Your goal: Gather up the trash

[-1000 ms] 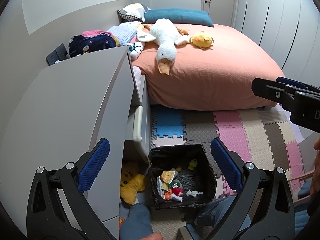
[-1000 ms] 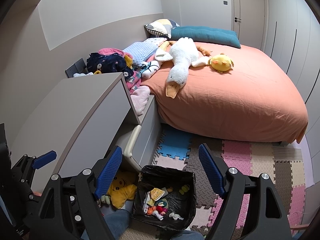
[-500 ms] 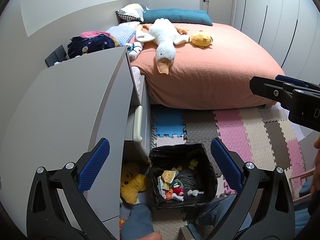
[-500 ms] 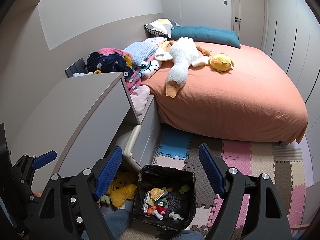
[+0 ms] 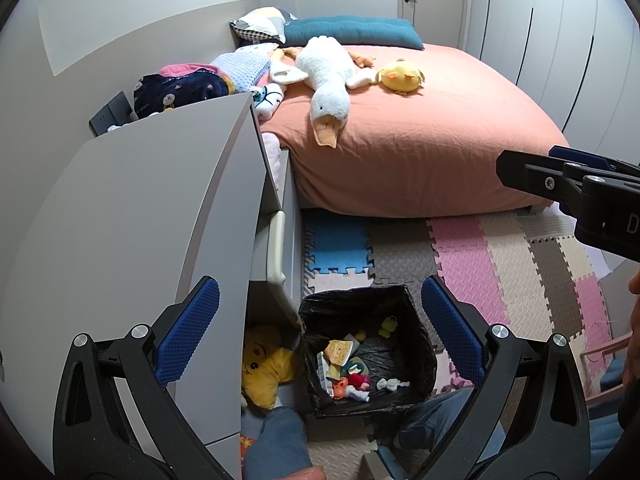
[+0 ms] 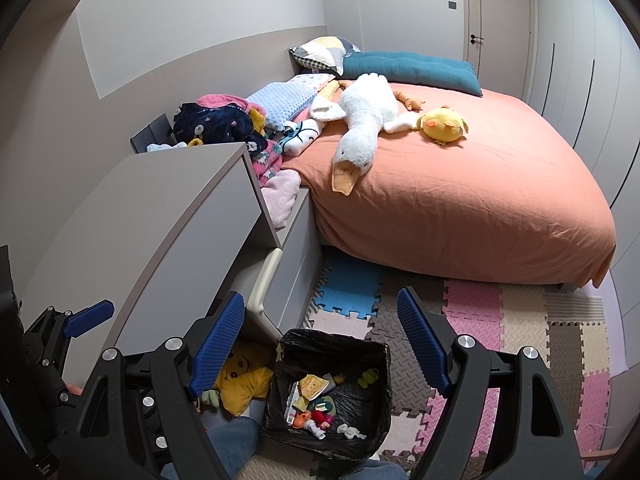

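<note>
While both hands wait: nothing is held.
Left gripper: jaws apart, empty.
Right gripper: jaws apart, empty.
Bin: on floor beside drawers, holding scraps.
Advice: scan floor mats; small trash possibly hidden.

trash bin | black-lined, upright on floor | small litter inside

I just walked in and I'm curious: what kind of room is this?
Most likely a bedroom, probably a child's. A large bed with an orange cover carries a white goose plush and a yellow chick toy, and coloured foam puzzle mats cover the floor beside a black-lined trash bin.
</note>
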The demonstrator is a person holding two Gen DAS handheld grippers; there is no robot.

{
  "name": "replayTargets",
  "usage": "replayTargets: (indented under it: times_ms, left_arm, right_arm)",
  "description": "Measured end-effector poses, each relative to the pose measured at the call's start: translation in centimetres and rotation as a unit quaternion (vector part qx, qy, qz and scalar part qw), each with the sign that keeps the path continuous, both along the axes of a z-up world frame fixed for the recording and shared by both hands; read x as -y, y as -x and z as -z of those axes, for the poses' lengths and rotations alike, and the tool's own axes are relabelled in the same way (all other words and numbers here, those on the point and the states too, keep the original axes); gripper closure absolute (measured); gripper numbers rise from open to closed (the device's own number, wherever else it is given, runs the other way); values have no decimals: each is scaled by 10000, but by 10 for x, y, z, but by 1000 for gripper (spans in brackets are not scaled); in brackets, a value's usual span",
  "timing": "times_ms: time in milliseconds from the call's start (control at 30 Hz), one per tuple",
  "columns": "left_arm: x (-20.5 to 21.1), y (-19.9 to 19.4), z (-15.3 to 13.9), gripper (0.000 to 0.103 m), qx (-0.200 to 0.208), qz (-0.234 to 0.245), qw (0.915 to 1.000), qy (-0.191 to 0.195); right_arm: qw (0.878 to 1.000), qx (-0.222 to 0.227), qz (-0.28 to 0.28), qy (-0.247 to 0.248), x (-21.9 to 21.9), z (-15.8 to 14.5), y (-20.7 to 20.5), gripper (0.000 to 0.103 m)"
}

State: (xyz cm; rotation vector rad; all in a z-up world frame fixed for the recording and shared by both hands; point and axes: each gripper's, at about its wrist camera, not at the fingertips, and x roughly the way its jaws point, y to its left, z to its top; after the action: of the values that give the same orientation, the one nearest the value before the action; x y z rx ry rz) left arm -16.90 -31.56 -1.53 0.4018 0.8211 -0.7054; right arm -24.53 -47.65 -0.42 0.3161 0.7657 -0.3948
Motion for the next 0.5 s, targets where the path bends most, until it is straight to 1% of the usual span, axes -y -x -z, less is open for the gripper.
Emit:
replayTargets:
  times_ms: [200, 300, 433, 500]
  left_arm:
    - [-1, -1, 0, 5, -4, 29, 10000, -6]
    - [-5, -1, 0, 5, 104, -12, 9999, -15]
    - [-5, -3, 0, 5, 94, 3, 10000, 3]
    - [-6, -5, 0, 5, 2, 19, 10000, 6]
  right_arm:
    - [10000, -8, 0, -2, 0, 0, 0, 24]
    - [10000, -6, 9, -9, -1, 0, 1, 24]
    - [10000, -12, 17, 1, -1, 0, 1, 24]
    - [10000, -13, 9, -3, -2, 1, 1, 24]
